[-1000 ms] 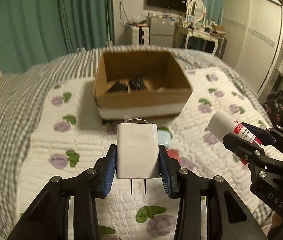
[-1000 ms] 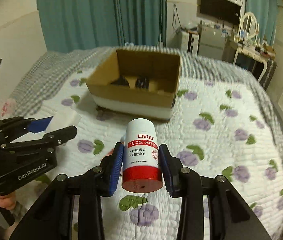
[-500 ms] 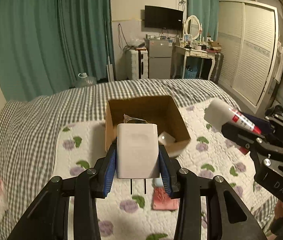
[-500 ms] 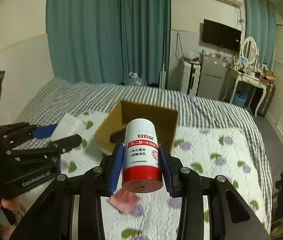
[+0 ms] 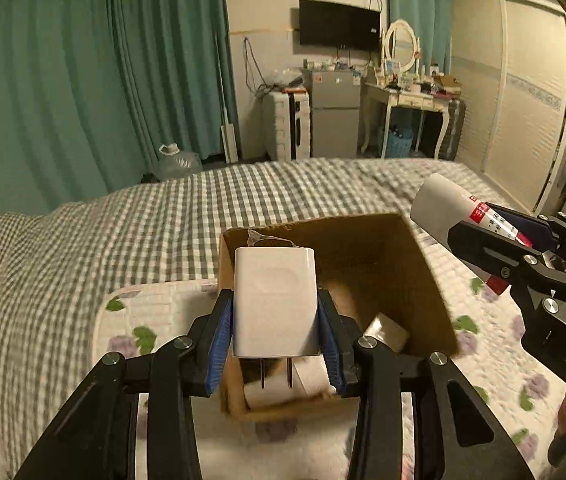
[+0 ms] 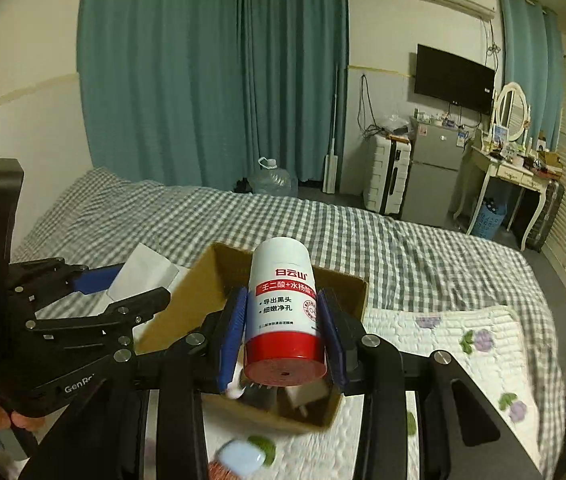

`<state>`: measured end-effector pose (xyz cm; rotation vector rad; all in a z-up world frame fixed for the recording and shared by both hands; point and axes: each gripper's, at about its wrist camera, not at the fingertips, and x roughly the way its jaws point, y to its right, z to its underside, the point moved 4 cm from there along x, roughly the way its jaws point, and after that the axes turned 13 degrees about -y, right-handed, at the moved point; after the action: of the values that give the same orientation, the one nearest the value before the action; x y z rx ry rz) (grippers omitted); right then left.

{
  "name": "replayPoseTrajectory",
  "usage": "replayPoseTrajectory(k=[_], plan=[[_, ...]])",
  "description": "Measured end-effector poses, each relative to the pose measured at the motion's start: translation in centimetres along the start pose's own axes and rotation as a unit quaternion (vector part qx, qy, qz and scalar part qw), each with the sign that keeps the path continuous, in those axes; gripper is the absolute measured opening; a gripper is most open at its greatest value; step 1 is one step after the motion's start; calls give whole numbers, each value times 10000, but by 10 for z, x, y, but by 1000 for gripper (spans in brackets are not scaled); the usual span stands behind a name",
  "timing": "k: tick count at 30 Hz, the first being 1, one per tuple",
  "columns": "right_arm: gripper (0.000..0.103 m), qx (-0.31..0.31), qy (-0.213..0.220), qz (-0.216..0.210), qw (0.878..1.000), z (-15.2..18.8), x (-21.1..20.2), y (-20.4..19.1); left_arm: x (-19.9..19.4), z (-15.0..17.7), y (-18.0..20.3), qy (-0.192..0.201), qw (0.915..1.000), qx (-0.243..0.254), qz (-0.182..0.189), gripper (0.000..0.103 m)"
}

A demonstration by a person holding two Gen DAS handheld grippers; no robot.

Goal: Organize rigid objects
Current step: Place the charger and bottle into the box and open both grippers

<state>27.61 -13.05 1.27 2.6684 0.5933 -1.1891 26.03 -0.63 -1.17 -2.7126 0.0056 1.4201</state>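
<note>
The left gripper (image 5: 275, 332) held a white plug adapter (image 5: 275, 304) between its jaws, prongs pointing back toward the camera, above the open cardboard box (image 5: 427, 280) on the bed (image 5: 83, 248). The right gripper (image 6: 283, 336) clamped a white bottle with a red base (image 6: 283, 312), also over the box (image 6: 187, 300). In the left wrist view, the bottle (image 5: 443, 212) appeared at 3 o'clock from the adapter. A white block (image 5: 387, 330) lay inside the box.

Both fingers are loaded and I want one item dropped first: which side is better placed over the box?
Left, marginally. The left gripper holds the white charger in line with the cardboard box opening; the right gripper's bottle looks nearer the box's side.
</note>
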Motion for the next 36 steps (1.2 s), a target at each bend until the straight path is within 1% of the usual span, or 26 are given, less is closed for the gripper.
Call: replayPoseTrajectory(k=[3,5,7,9,12,16,17,18,19,21,23,24,26,28,31,32,33,36], plan=[[36,1,-120,38,9999,0,37,11,39,-7,2,-141,9999,56,-63,41],[36,33,-277,49,9996,2,65,20,57,-8,3,-208,9997,85,-87,41],[36,21,-369,77,9993,5,83,25,76,-8,5,-310,9994,140,-79,41],[36,-81,-452,192,9988,7,101,28,89,-8,6,-377,9990,181,-170,41],[36,-77,-462,192,9987,13,112,32,105,-7,11,-436,9983,222,-307,41],[38,24,-316,-10,9995,16,110,34,110,-4,13,-507,9984,184,-194,43],[41,30,-219,-33,9997,16,106,34,107,-2,14,-521,9983,200,-168,43],[55,56,-116,14,9999,16,98,36,104,-2,14,-510,9983,196,-220,49],[65,84,-82,42,9999,15,93,36,99,-2,13,-464,9983,176,-309,59],[65,194,5,55,9998,13,77,39,82,-1,10,-361,9985,107,-401,60],[65,292,12,64,9996,11,55,43,66,0,8,-338,9989,31,-330,60],[66,309,12,97,9995,10,46,44,51,0,6,-311,9990,-41,-304,60],[72,284,63,243,9993,9,18,43,28,1,5,-242,9992,-92,-304,61],[80,243,161,350,9990,9,-11,41,-3,3,3,-135,9993,-135,-321,62],[89,163,287,518,9981,12,-63,30,-49,12,0,38,9994,-192,-278,62],[90,148,316,551,9979,13,-78,25,-63,16,-3,96,9993,-216,-287,63],[93,142,364,572,9976,16,-94,19,-78,20,-5,157,9991,-247,-300,65],[97,112,423,592,9973,26,-131,5,-112,36,-10,274,9988,-281,-307,66]])
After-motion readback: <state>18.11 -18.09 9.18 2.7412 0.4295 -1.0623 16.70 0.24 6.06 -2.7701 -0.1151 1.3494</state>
